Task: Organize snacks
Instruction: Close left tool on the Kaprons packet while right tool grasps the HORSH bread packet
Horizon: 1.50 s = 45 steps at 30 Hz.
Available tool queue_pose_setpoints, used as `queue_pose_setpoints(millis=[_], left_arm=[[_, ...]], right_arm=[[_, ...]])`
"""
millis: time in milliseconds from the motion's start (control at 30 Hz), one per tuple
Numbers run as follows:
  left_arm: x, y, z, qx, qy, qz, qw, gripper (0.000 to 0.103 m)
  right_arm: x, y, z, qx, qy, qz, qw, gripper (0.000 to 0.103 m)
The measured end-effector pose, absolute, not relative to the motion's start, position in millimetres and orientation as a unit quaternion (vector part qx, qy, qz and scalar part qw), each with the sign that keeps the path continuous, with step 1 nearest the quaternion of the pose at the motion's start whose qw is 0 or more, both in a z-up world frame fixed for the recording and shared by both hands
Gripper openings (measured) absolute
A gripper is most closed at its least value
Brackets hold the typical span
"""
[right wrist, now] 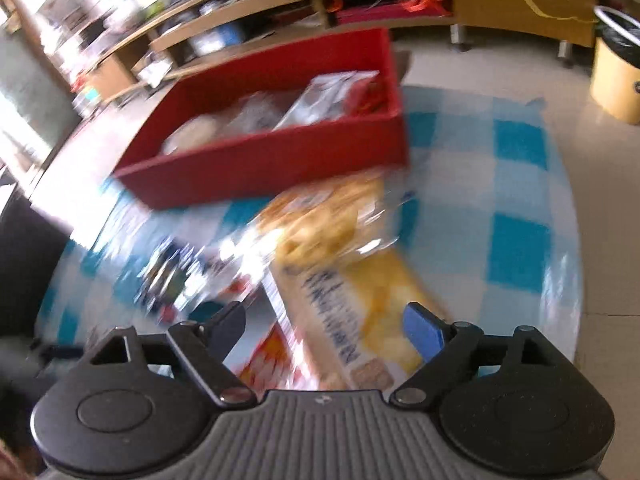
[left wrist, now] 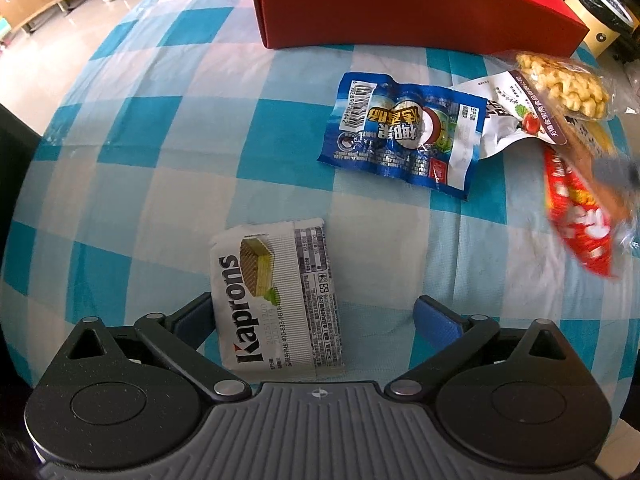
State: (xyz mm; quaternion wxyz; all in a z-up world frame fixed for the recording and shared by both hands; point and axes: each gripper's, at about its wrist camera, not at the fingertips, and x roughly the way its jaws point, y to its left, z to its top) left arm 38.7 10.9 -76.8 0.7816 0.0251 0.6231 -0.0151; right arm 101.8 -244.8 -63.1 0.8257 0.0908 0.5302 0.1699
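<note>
left hand-held gripper [left wrist: 314,322] spread wide | Kaprons wafer pack [left wrist: 276,300] between fingers, nearer left finger | long axis runs toward red box [left wrist: 400,12]

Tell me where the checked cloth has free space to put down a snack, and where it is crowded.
Free: the cloth left of the blue packet, between the red box and the Kaprons wafer pack. Crowded: the right side, where packets overlap beside the blue one.
</note>
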Motion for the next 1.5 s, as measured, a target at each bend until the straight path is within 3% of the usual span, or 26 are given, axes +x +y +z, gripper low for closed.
queue_pose_setpoints(millis=[133, 400, 533, 567, 667, 967, 1000, 1067, 1133, 1233, 1300, 1500], left_arm=[[42, 12, -78, 0.024, 0.625, -0.015, 0.780, 0.103], [44, 11, -78, 0.025, 0.624, -0.013, 0.781, 0.103], [43, 10, -79, 0.026, 0.621, -0.015, 0.783, 0.103], [42, 10, -79, 0.027, 0.619, -0.015, 0.785, 0.103], [38, 8, -79, 0.027, 0.614, -0.016, 0.789, 0.103], [35, 6, -78, 0.029, 0.611, -0.017, 0.791, 0.103], [36, 7, -78, 0.030, 0.611, -0.019, 0.791, 0.103], [36, 8, -77, 0.032, 0.611, -0.021, 0.790, 0.103], [37, 9, -76, 0.030, 0.613, -0.022, 0.789, 0.103], [36, 11, -69, 0.026, 0.607, -0.026, 0.794, 0.092], [36, 13, -63, 0.024, 0.601, -0.028, 0.798, 0.075], [37, 26, -59, 0.008, 0.603, -0.032, 0.797, 0.068]], right_arm=[[75, -244, -62, 0.134, 0.548, 0.225, 0.794, 0.088], [103, -248, -74, 0.149, 0.545, 0.135, 0.814, 0.089], [116, -232, -85, 0.104, 0.552, 0.119, 0.818, 0.091], [115, -233, -87, 0.102, 0.550, 0.123, 0.820, 0.097], [114, -238, -90, 0.109, 0.544, 0.134, 0.821, 0.103], [116, -212, -94, 0.042, 0.545, 0.110, 0.830, 0.103], [112, -211, -93, 0.024, 0.540, 0.116, 0.833, 0.100], [105, -215, -89, 0.019, 0.530, 0.119, 0.839, 0.080], [102, -228, -86, 0.049, 0.531, 0.122, 0.837, 0.073], [96, -236, -83, 0.061, 0.530, 0.117, 0.837, 0.070], [90, -239, -79, 0.069, 0.529, 0.115, 0.838, 0.069], [66, -244, -65, 0.105, 0.513, 0.122, 0.843, 0.067]])
